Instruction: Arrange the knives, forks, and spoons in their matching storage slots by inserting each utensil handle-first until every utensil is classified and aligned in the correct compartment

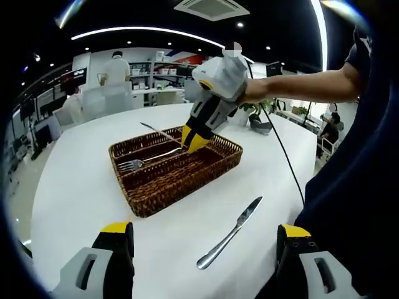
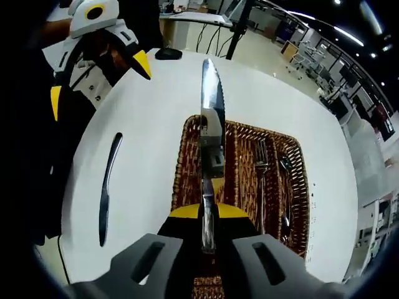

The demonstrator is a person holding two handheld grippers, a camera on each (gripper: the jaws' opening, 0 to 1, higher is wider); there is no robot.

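Observation:
A brown wicker basket (image 1: 163, 194) with lengthwise slots stands mid-table. A fork (image 1: 142, 163) lies inside it, also seen as the fork (image 2: 262, 159) in a middle slot, with a spoon (image 2: 285, 166) in the slot beside it. My right gripper (image 2: 209, 218) is shut on a serrated knife (image 2: 211, 93), blade pointing away, above the basket's (image 2: 186, 174) left slot. In the left gripper view that right gripper (image 1: 196, 139) hangs over the basket's far side. My left gripper (image 1: 204, 229) is wide open just behind a second knife (image 1: 234, 229) on the white table; that knife (image 2: 107, 187) lies left of the basket.
The round white table (image 1: 81, 187) drops off close behind my left gripper (image 2: 100, 81). A person's arm (image 1: 299, 82) and a black cable (image 1: 283, 156) cross the right side. A potted plant (image 1: 252, 113) and a dark round object (image 2: 168, 54) sit near the table's rim.

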